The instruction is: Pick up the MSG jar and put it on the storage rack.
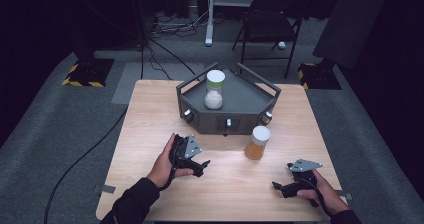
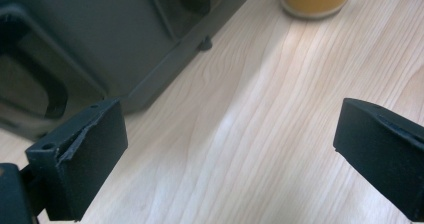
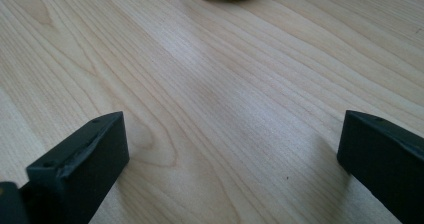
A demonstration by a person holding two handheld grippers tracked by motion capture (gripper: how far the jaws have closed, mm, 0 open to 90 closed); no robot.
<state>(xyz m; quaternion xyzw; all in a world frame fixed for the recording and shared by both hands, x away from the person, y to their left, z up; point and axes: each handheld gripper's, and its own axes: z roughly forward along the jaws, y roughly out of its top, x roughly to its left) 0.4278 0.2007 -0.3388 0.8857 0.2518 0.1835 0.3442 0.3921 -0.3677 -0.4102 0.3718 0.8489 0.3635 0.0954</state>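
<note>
Orange-filled jar [image 1: 257, 143] upright on table [image 1: 150, 109], white lid up, ungripped.

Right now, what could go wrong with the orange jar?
1. The orange jar stands tall and narrow on the bare table, so a sideways bump from either open tool could tip it.
2. It stands close to the dark tray, so the left tool might knock that tray while reaching.

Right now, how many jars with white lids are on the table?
2. The jar of white powder stands on the dark grey tray at the table's far side; the jar of orange powder stands on the wooden table just in front of that tray.
</note>
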